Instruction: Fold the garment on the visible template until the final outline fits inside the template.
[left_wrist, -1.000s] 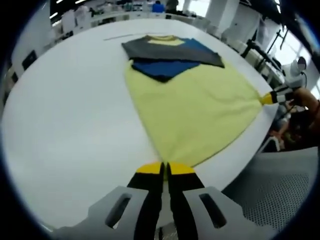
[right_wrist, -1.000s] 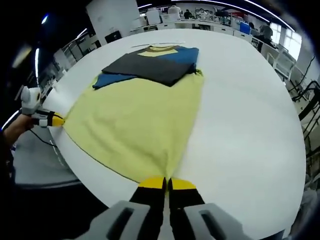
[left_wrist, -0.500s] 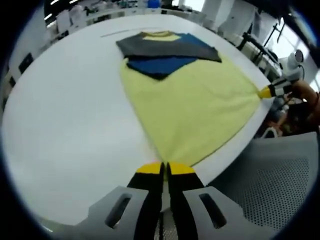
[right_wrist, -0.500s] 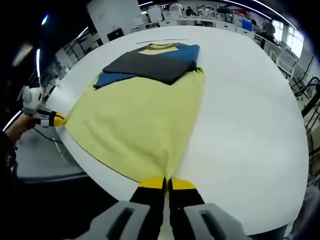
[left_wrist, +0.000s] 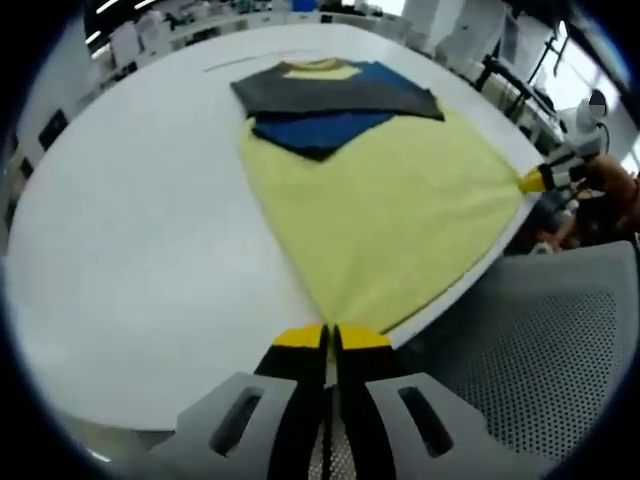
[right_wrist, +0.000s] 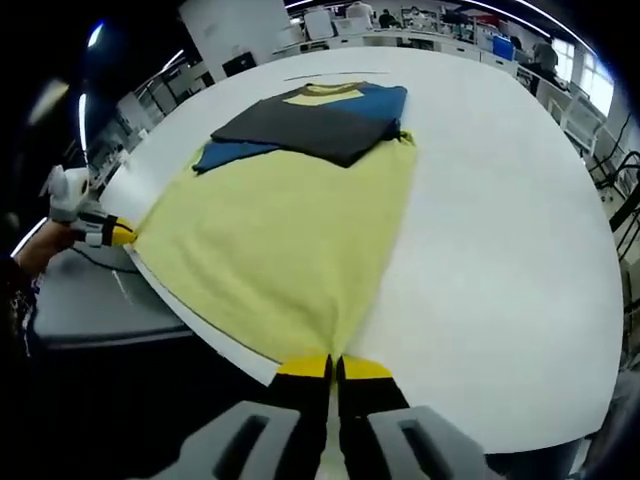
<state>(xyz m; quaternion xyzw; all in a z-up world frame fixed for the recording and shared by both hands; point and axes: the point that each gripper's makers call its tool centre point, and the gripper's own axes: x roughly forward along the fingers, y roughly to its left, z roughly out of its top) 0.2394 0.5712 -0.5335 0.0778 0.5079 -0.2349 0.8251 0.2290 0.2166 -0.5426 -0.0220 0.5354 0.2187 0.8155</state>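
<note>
Bare white table (right_wrist: 500, 250) lies open beside the garment (right_wrist: 290, 230) — chair (left_wrist: 540, 340) crowds the near edge.

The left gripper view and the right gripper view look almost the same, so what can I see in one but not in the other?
Left gripper view: a grey mesh chair sits beside the white table, and the other claw comes in from the right.

Right gripper view: a person's hand holds the other claw at the left, and a dark floor lies below the table edge.

Both: the yellow garment, its grey and blue sleeves folded across the far end, and each view's own claw shut on a near corner.
</note>
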